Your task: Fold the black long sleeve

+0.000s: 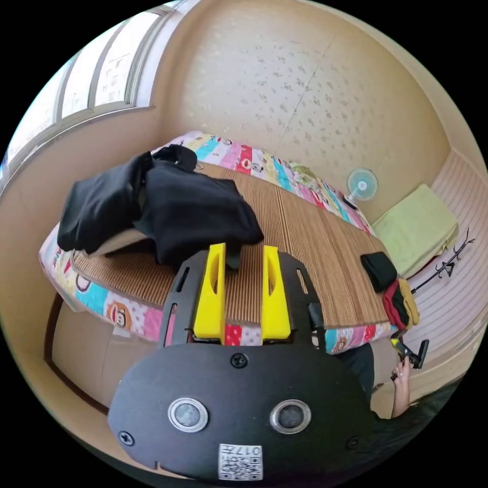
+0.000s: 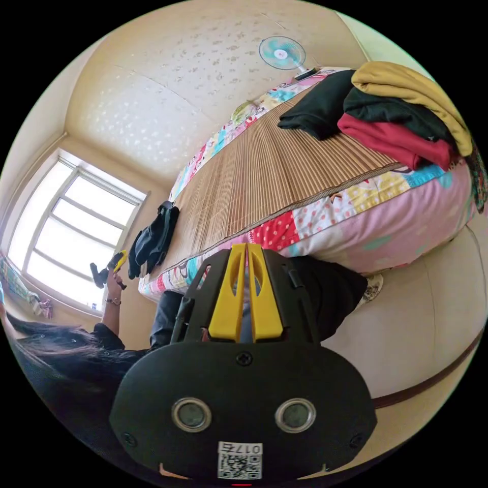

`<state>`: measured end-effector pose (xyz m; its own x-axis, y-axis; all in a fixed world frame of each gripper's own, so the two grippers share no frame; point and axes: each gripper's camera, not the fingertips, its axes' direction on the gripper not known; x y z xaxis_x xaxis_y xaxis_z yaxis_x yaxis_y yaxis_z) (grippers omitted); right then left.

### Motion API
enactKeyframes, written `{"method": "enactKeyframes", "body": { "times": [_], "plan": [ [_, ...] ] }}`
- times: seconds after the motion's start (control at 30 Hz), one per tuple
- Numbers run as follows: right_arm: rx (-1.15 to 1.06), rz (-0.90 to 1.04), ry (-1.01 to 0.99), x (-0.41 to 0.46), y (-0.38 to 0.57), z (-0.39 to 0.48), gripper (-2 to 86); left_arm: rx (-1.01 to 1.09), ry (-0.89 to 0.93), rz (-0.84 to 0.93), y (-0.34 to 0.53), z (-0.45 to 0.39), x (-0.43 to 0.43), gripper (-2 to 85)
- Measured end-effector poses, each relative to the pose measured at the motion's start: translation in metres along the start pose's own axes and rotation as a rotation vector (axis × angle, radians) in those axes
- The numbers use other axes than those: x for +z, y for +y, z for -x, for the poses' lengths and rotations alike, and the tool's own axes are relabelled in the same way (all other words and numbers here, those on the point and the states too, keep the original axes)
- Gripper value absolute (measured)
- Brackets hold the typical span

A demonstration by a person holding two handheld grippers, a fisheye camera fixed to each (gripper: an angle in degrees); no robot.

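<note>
A heap of crumpled black clothing [image 1: 188, 213] lies at one end of the bamboo mat [image 1: 305, 239] on the bed; I cannot tell the long sleeve apart within it. My left gripper [image 1: 243, 248] stands open just in front of the heap, a dark fold hanging close to the gap between its yellow jaws. In the right gripper view the same heap [image 2: 152, 239] is small and far off, with the left gripper [image 2: 116, 263] held in a hand beside it. My right gripper [image 2: 246, 247] is shut, empty, below the bed's edge.
Folded clothes, a black piece [image 2: 320, 109] and a red, black and mustard stack [image 2: 401, 117], sit at the mat's other end. A patchwork quilt [image 2: 315, 218] covers the mattress. A fan [image 1: 362, 184], a green pad [image 1: 417, 229] and a window [image 2: 71, 239] line the walls. The person [image 2: 66, 351] stands alongside.
</note>
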<state>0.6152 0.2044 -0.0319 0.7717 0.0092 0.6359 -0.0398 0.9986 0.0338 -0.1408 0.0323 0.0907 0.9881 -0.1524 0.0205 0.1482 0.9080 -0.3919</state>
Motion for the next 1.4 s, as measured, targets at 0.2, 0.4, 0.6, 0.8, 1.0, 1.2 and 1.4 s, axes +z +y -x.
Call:
{"method": "enactKeyframes", "body": {
  "times": [0.2,0.4,0.6,0.8,1.0,1.2,1.4],
  "plan": [
    [0.065,-0.060,-0.028,-0.015,0.005,0.001,0.4,0.091,-0.030,0.092,-0.105,-0.027,0.076,12.3],
    [0.066,-0.101,-0.011,-0.033,0.002,0.014,0.4,-0.001,-0.131,0.337,-0.152,-0.031,0.190,7.9],
    [0.097,-0.084,0.020,-0.031,0.009,0.010,0.4,-0.081,0.084,0.154,-0.109,-0.015,0.150,0.7],
    [0.126,-0.067,-0.056,-0.011,-0.012,-0.004,0.4,0.029,0.169,0.097,-0.001,-0.009,0.049,-0.2],
    [0.033,0.050,-0.119,0.046,-0.061,0.019,0.4,-0.027,0.087,0.215,0.081,0.015,-0.011,1.0],
    [-0.051,0.111,-0.212,0.084,-0.086,0.044,0.4,-0.028,0.017,0.163,0.087,0.002,-0.030,6.7],
    [-0.013,0.111,-0.270,0.087,-0.069,0.033,0.4,0.186,0.043,0.257,0.050,-0.071,0.054,8.9]
  ]
}}
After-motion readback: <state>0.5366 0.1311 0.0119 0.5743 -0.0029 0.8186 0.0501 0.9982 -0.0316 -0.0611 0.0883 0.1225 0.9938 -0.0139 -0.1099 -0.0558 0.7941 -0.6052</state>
